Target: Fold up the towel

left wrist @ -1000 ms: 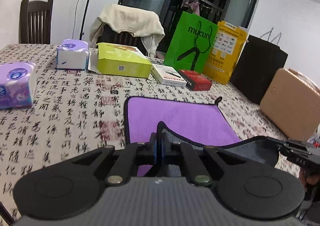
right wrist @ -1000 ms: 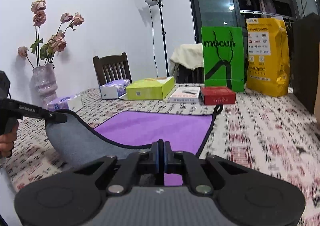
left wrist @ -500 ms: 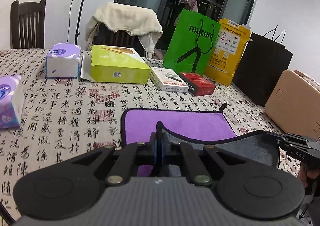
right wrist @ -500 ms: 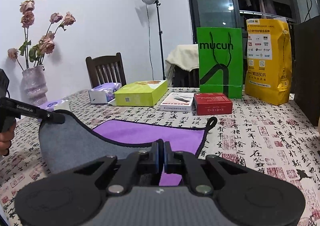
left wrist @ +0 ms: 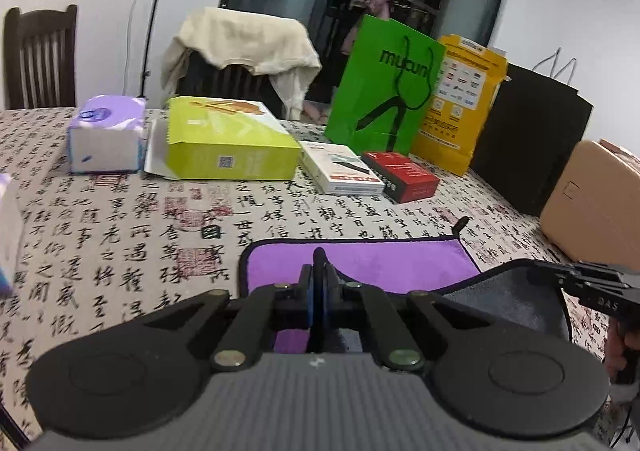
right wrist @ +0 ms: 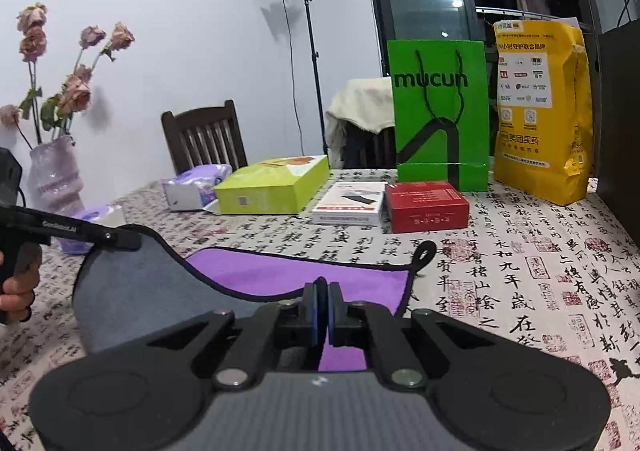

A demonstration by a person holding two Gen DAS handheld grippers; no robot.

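Observation:
A purple towel [left wrist: 360, 261] with a dark hem and a grey underside lies on the patterned tablecloth; it also shows in the right wrist view [right wrist: 288, 275]. My left gripper [left wrist: 319, 279] is shut on the towel's near left corner. My right gripper [right wrist: 323, 291] is shut on the near right corner. The near edge is lifted and carried over the far part, so the grey underside [right wrist: 132, 287] sags between the grippers. The right gripper shows in the left wrist view [left wrist: 588, 285], the left gripper in the right wrist view [right wrist: 80, 231]. A hanging loop [right wrist: 424, 251] sits at the far right corner.
Beyond the towel stand a lime box [left wrist: 228, 147], a white box [left wrist: 340, 167], a red box [left wrist: 404, 175], tissue packs [left wrist: 106, 133], a green bag [left wrist: 384, 87], a yellow bag [left wrist: 460, 99], a black bag [left wrist: 528, 139] and a tan case [left wrist: 592, 195]. A vase [right wrist: 56, 179] stands at the left.
Both grippers have carried the towel's near edge forward toward the far edge. Less purple surface shows, and the far boxes look closer.

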